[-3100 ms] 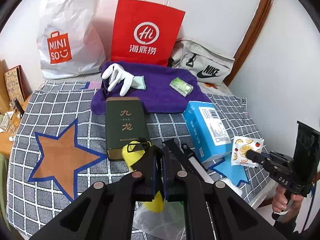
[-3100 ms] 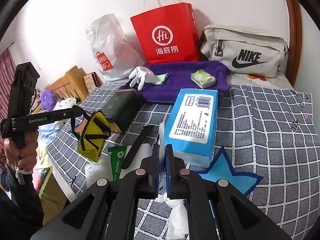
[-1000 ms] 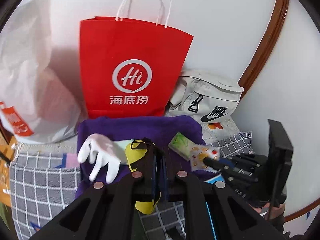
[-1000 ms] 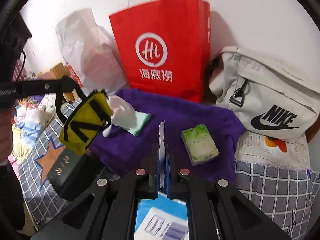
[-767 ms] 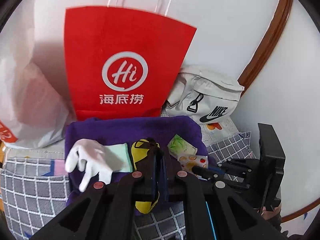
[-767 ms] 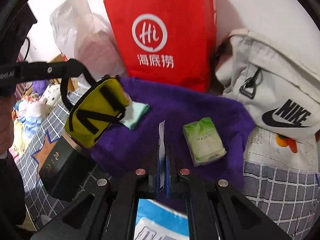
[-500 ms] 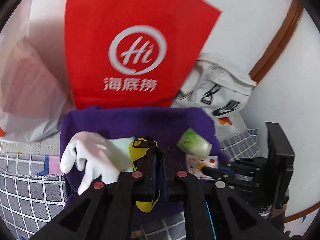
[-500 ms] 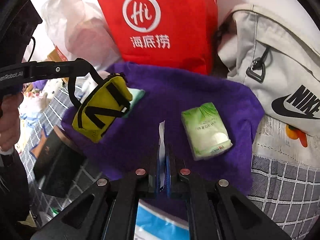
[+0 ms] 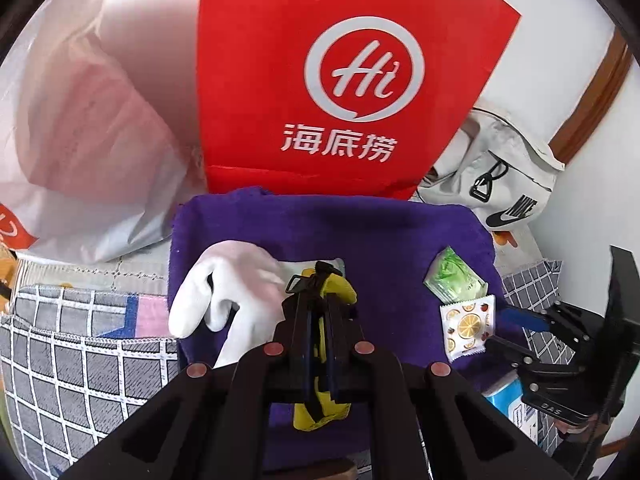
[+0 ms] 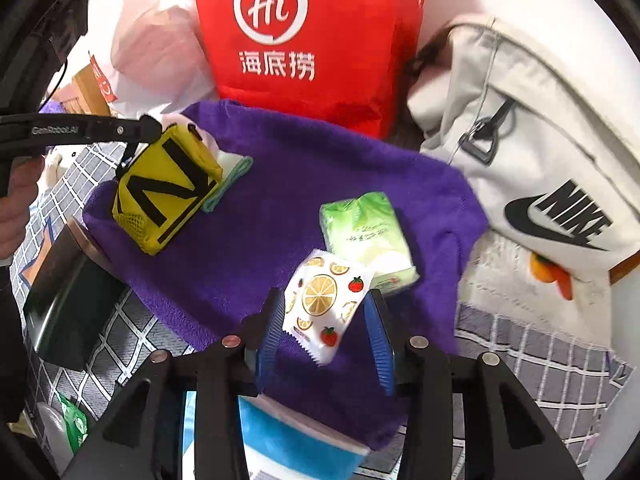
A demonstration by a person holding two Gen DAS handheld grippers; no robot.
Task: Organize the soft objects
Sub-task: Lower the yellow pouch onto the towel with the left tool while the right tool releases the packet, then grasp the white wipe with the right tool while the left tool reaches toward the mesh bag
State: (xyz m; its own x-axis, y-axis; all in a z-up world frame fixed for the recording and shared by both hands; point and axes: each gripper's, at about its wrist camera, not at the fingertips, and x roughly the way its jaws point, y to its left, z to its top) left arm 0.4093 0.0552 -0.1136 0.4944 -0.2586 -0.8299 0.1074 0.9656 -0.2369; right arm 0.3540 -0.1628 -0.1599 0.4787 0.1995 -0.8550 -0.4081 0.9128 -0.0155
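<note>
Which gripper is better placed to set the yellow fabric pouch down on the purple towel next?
Left. The left gripper is shut on the yellow fabric pouch above the purple towel. The right gripper is opening around a fruit-print packet.

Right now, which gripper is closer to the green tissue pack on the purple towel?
Right. The right gripper is just in front of the green tissue pack; the left gripper is across the towel, by the white glove.

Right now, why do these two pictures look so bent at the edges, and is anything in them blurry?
Left wrist view: fisheye curvature bows the brown wooden trim; the white rubber glove looks smeared. Right wrist view: black round corners, the grey Nike bag soft at its edges, the fruit-print wipe packet sharp.
</note>
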